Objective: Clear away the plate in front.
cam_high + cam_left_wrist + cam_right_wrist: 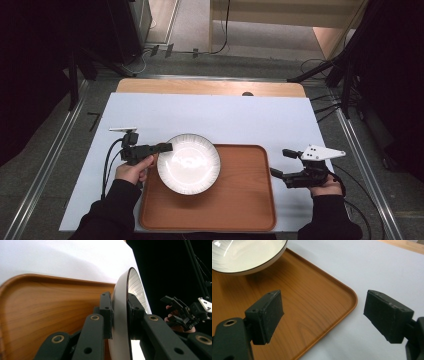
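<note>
Gripping plate [189, 163] at its left rim with my left gripper [161, 148]; jaws clamp rim from both sides, one pad under, one pad on inner face. Plate: round, white glazed interior, fine radial ribbing, thin dark rim line, shallow dish form. Plate sits over left portion of wooden tray [240, 200], left edge overhanging tray border. Tray rests on white sheet [225, 115] covering tabletop. My right gripper [281, 162] hovers near tray's right edge; jaws spread wide, nothing between pads.

Left hand-held gripper [119, 315] clamps the plate [120, 305] rim above the tray [45, 307].
</note>
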Tool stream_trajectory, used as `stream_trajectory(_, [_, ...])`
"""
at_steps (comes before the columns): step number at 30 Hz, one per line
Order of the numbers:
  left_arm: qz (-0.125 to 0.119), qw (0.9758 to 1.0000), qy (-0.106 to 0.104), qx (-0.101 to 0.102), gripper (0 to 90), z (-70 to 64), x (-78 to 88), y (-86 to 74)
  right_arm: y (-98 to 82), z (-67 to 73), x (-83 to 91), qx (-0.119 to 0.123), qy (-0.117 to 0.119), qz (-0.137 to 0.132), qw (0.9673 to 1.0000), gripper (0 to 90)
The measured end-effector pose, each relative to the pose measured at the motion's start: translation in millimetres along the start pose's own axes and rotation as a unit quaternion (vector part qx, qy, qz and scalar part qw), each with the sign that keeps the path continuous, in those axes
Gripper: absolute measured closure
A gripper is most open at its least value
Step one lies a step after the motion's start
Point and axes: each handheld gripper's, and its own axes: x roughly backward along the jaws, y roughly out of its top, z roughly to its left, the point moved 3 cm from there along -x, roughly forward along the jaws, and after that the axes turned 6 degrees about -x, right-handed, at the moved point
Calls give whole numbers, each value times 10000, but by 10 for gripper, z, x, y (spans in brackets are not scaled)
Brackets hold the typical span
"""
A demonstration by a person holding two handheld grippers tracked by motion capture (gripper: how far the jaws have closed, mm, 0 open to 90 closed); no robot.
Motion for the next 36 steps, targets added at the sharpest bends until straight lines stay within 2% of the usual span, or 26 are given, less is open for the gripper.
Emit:
stream_trajectory(6, [9,10000,0,-83,781,-46,-61,-31,0,1,-6,-6,10,-3,10000,165])
stream_trajectory(16, [206,9996,0,-182,778,-117,-232,-124,-2,2,-8,1,16,-1,10000,165])
stream_trajectory(26, [340,9991,-17,-247,775,-168,-335,-196,1,6,2,10,20,11,10000,165])
stream_trajectory(36, [445,9986,-1,-282,770,-158,-431,-253,1,9,-2,15,36,23,10000,165])
